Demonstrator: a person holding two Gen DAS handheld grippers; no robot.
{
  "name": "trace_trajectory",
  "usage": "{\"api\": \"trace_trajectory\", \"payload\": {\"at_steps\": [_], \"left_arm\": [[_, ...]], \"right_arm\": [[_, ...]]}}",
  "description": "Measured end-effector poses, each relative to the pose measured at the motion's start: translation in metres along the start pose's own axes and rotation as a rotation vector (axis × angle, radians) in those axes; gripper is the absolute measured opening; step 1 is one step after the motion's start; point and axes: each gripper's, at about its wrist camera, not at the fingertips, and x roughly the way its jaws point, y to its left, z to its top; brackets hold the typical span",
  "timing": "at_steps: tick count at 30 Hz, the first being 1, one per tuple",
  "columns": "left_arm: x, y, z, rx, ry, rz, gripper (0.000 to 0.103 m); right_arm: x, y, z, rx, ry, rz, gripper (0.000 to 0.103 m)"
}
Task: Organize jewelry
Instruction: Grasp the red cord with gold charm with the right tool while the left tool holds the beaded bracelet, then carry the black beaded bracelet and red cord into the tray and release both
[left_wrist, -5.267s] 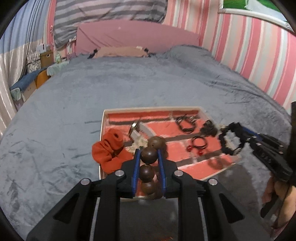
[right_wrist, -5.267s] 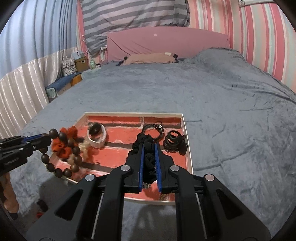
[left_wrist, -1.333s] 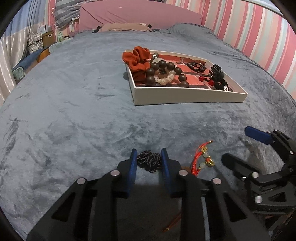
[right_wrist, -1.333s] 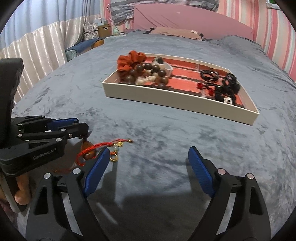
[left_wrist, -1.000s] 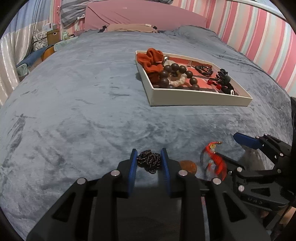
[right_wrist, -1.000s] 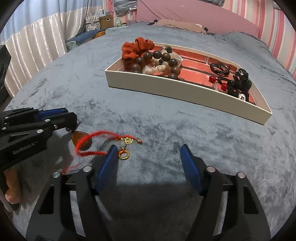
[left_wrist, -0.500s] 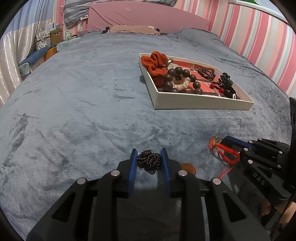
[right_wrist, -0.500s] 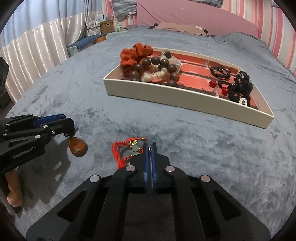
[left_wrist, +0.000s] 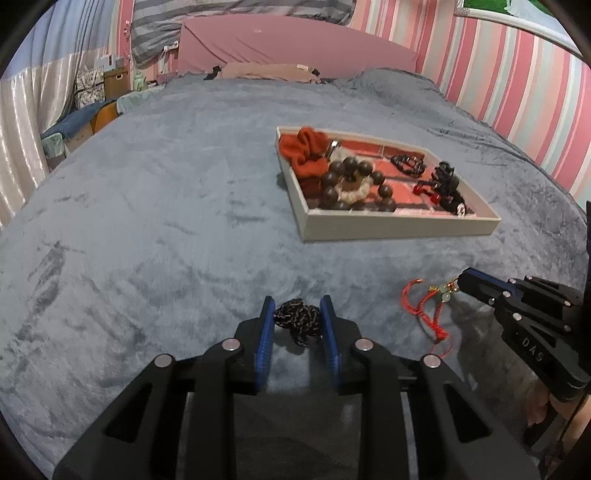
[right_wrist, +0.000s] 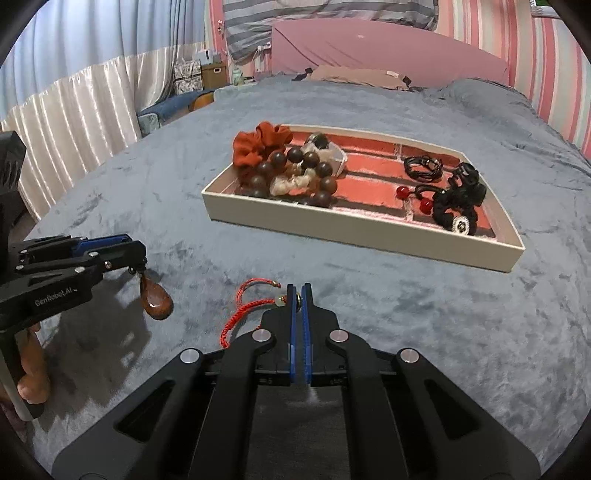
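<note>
My left gripper (left_wrist: 297, 312) is shut on a black braided cord (left_wrist: 297, 320); in the right wrist view a brown teardrop pendant (right_wrist: 155, 300) hangs from its tip (right_wrist: 135, 260) above the bedspread. My right gripper (right_wrist: 298, 291) is shut on a red cord bracelet (right_wrist: 245, 304) with a pale bead and gold charm; it also shows in the left wrist view (left_wrist: 424, 306). The white tray (right_wrist: 354, 230) with a red brick-pattern floor lies ahead, holding an orange scrunchie (right_wrist: 258, 146), brown bead bracelet (right_wrist: 295, 171) and black hair ties (right_wrist: 458, 199).
The grey-blue plush bedspread (left_wrist: 155, 206) covers the whole surface. A pink headboard (left_wrist: 288, 48) and striped pillow stand at the far end. Boxes and curtains (right_wrist: 92, 107) are beyond the left edge of the bed.
My right gripper closed on the red cord bracelet and has lifted it off the bedspread. My left gripper still holds the black cord, and both have risen and moved nearer the tray.
</note>
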Motion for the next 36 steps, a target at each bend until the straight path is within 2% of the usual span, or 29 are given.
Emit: {"api": "trace_trajectory", "payload": {"at_steps": [12,24,30,36], "left_arm": [[-0.004,-0.033,0.054,0.027,-0.075,-0.017,0.025],[0.027,-0.082,0.13,0.063,-0.126,0.0,0.025],[0.074,-0.09,0.15,0.041,-0.085,0.014,0.025],[0.121,-0.079,0.143,0.015,-0.022,0.038,0.025]], "right_arm": [[-0.027,-0.031,0.039,0.016,-0.092,-0.03,0.004],[-0.033,-0.101,0.112,0.044,-0.181,-0.124,0.004],[-0.006,-0.132,0.129,0.054,-0.147,-0.131,0.004],[0.04,-0.149,0.113,0.062,-0.058,-0.131,0.004]]}}
